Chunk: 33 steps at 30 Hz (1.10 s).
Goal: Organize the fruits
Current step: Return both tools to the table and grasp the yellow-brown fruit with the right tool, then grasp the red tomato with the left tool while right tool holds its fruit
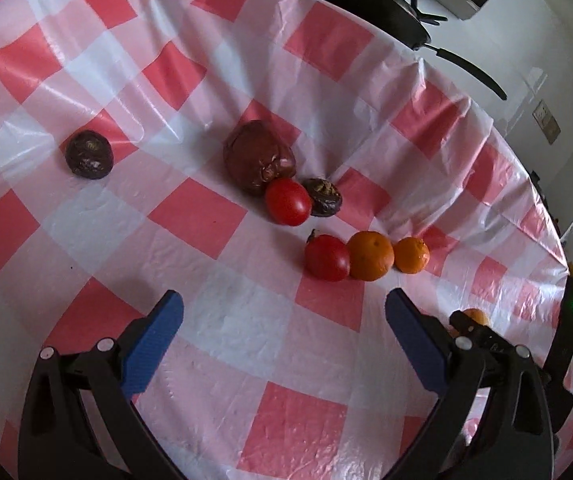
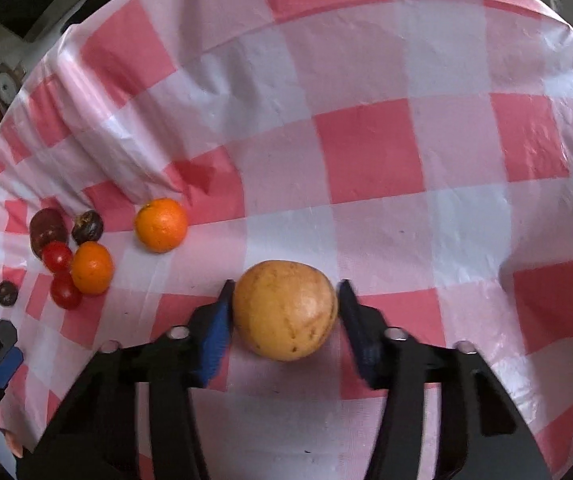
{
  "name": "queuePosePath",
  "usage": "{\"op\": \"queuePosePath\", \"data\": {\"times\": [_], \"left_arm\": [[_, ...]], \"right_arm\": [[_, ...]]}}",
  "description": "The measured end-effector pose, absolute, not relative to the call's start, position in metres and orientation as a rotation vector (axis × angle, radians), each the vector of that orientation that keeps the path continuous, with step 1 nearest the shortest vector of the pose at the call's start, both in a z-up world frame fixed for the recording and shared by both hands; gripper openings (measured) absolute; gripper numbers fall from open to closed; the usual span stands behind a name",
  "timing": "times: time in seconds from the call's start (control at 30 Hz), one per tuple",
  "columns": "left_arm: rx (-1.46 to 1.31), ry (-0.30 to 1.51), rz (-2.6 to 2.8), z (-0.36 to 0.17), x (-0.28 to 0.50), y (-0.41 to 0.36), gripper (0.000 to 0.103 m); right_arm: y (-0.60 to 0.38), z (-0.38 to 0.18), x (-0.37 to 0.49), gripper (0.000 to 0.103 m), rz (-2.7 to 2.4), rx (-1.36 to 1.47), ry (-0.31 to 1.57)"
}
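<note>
My right gripper (image 2: 286, 286) is shut on a yellow-brown round fruit (image 2: 284, 310), with a blue pad against each side, low over the red-and-white checked tablecloth (image 2: 366, 152). To its left lie two oranges (image 2: 161, 225) (image 2: 91, 267), two red tomatoes (image 2: 57, 256) and dark purple fruits (image 2: 87, 225). In the left wrist view my left gripper (image 1: 284, 296) stands open with nothing between its fingers. Just beyond it a tomato (image 1: 326, 257) and two oranges (image 1: 370, 255) sit in a row. Farther off are a second tomato (image 1: 288, 201), a large dark red fruit (image 1: 258, 156) and a lone dark fruit (image 1: 88, 155).
A black frying pan (image 1: 366, 4) sits on the white counter past the table's far edge. The cloth is creased and bunched along that edge (image 1: 466, 112). My left gripper's blue pad (image 2: 4, 360) shows at the lower left of the right wrist view.
</note>
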<state>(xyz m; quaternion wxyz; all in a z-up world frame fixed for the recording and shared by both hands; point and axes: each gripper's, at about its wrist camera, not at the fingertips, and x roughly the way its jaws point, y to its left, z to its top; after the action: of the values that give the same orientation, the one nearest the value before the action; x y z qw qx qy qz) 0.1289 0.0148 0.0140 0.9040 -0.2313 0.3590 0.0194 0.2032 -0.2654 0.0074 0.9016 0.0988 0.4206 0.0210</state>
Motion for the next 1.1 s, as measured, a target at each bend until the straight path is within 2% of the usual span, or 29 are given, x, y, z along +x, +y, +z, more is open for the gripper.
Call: {"op": "queuePosePath", "data": {"times": [0.23, 0.27, 0.43, 0.6, 0.7, 0.73, 0.77, 1.1], "left_arm": [[-0.310, 0.792, 0.028, 0.018, 0.149, -0.007, 0.100], [-0.274, 0.804, 0.025, 0.019, 0.155, -0.010, 0.092], [-0.167, 0.906, -0.028, 0.009, 0.188, -0.020, 0.071], [-0.065, 0.917, -0.046, 0.009, 0.208, -0.029, 0.069], [0.002, 0.913, -0.054, 0.007, 0.214, -0.036, 0.058], [0.010, 0.907, -0.068, 0.008, 0.213, -0.038, 0.049], [0.016, 0.903, -0.085, 0.008, 0.212, -0.040, 0.036], [-0.057, 0.747, -0.116, 0.025, 0.183, -0.027, 0.036]], "right_arm": [[-0.281, 0.003, 0.199, 0.046, 0.030, 0.302, 0.849], [-0.283, 0.004, 0.199, 0.046, 0.032, 0.309, 0.848], [-0.283, 0.006, 0.200, 0.046, 0.038, 0.311, 0.849], [-0.281, 0.006, 0.202, 0.046, 0.038, 0.311, 0.849], [-0.282, 0.007, 0.202, 0.046, 0.039, 0.312, 0.849], [-0.281, 0.006, 0.202, 0.046, 0.037, 0.312, 0.849], [-0.281, 0.006, 0.202, 0.046, 0.037, 0.313, 0.849], [-0.293, 0.005, 0.200, 0.046, 0.070, 0.395, 0.824]]}}
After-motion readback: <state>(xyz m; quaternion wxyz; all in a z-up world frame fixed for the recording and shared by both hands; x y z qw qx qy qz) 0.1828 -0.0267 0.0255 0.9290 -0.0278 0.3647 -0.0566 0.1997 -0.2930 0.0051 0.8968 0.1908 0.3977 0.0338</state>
